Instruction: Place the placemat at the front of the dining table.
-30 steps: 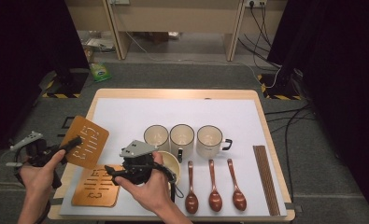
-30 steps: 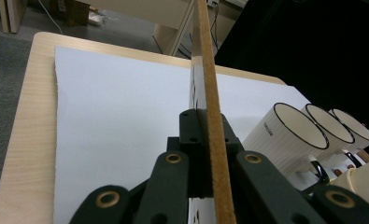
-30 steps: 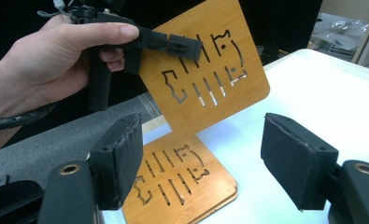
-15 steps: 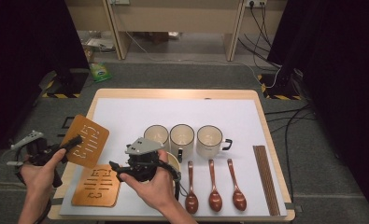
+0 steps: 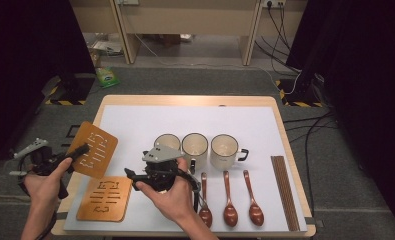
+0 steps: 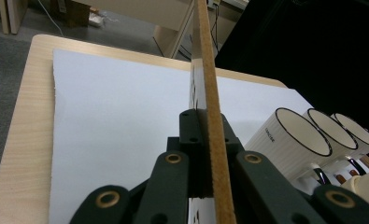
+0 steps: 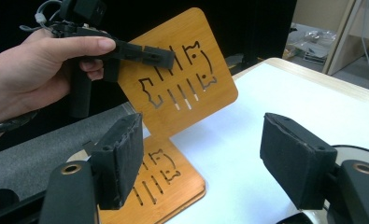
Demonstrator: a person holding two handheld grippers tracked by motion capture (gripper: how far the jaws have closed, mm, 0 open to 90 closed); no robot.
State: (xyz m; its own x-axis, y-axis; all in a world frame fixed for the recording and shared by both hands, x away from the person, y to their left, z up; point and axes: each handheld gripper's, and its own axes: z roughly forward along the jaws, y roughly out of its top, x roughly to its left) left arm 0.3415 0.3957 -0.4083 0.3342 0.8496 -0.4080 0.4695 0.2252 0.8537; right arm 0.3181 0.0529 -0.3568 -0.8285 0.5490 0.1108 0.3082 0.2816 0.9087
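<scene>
Reference landmark: the white mat (image 5: pixel 135 125) on the wooden table (image 5: pixel 280 125).

Left gripper (image 5: pixel 82 150): jaws clamped flat on the edge of a raised wooden coaster (image 5: pixel 92 150); the coaster is held tilted in the air above the mat's left edge, clear of the surface; in the left gripper view the coaster (image 6: pixel 210 93) appears edge-on between the jaws.

Right gripper (image 5: pixel 130 173): jaws spread wide, nothing between the pads (image 7: pixel 121 154); positioned over the mat's front-left area, pointing toward the held coaster (image 7: pixel 182 70).

Second coaster (image 5: pixel 105 197): lies flat on the mat's front-left corner, just below the raised one.

Three mugs (image 5: pixel 195 147): in a row at the mat's centre; three spoons (image 5: pixel 230 200) lie in front of them; chopsticks (image 5: pixel 282 190) lie along the mat's right edge.
</scene>
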